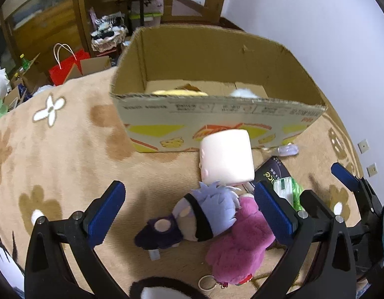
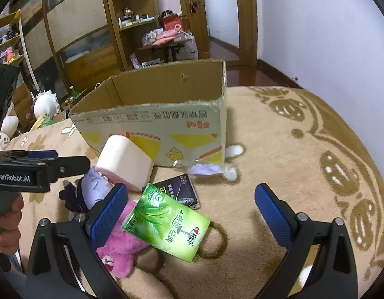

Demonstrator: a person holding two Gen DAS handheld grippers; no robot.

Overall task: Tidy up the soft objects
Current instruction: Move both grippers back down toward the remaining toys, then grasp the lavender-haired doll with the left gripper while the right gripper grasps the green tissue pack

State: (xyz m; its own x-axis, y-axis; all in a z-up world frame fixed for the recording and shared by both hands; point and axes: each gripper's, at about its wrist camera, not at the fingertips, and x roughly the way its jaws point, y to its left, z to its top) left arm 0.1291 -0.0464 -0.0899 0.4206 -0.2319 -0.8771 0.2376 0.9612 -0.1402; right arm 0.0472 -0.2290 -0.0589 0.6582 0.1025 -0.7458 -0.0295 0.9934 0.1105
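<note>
1. Risk: the purple-haired doll (image 1: 207,214) lies touching the pink plush (image 1: 239,244), so the left tool (image 1: 189,211), if it closes here, may catch both — or snag the keyring (image 1: 205,282).
2. Risk: the right tool (image 2: 192,211) may push the green tissue pack (image 2: 167,224) instead of gripping it.
3. Pose: both tools are wide and hold nothing, low over the bed blanket (image 1: 67,149), pointing to the cardboard box (image 1: 217,117).
4. The soft toys lie before the box — 2 pale ones are already inside.

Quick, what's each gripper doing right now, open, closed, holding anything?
Left gripper: open, holding nothing, jaws either side of the purple-haired doll.
Right gripper: open, holding nothing, above the green tissue pack.
</note>
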